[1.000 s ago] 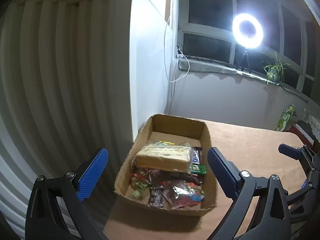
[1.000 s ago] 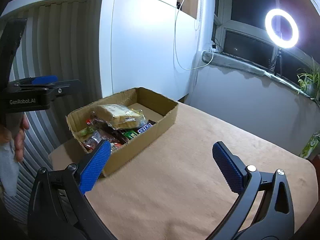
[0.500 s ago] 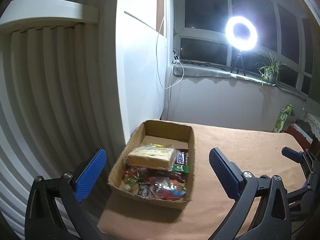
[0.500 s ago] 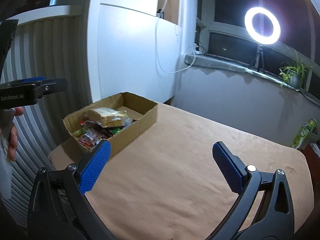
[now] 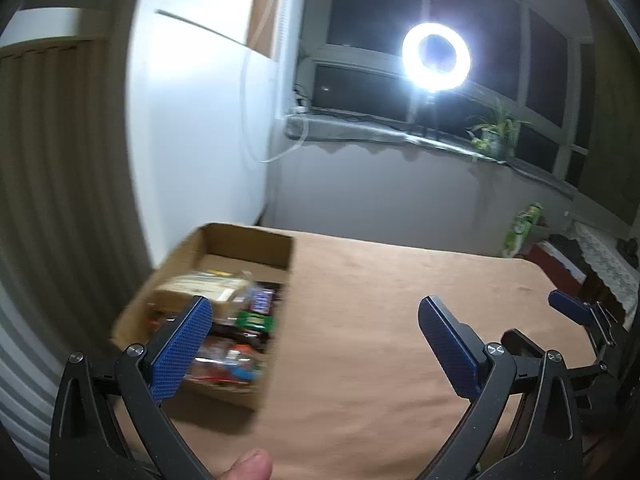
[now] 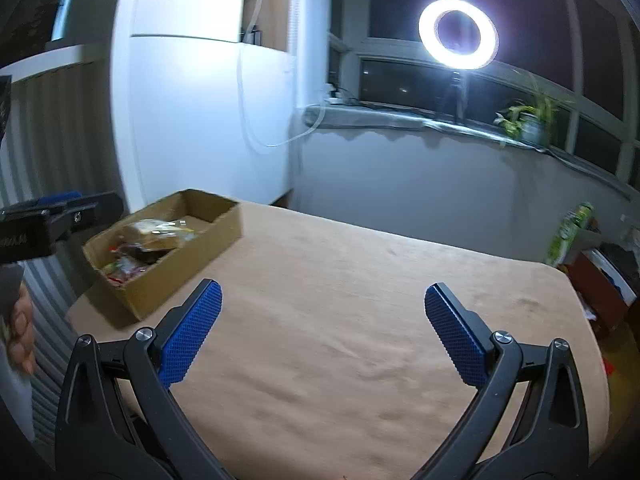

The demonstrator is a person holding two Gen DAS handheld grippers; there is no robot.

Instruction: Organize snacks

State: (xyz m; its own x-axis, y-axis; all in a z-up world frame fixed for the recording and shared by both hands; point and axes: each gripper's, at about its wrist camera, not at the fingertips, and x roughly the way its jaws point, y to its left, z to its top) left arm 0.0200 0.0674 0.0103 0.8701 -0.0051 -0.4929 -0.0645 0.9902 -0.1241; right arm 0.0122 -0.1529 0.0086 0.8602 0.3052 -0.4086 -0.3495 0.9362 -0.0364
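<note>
We note ribbed wall at left, cardboard box (image 6: 164, 248) of snacks (image 5: 224, 320) on the table's (image 6: 340, 320) left corner, left gripper (image 5: 310, 344) and right gripper (image 6: 322, 334) both spread, empty, ring light (image 6: 458, 34) on the windowsill, potted plant (image 6: 528, 120) beside it.

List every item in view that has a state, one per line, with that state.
left gripper: open, holding nothing
right gripper: open, holding nothing
cardboard box: top open, sitting on the table, partly filled
snacks: piled inside the box
ring light: switched on
table: covered by a tan cloth
</note>
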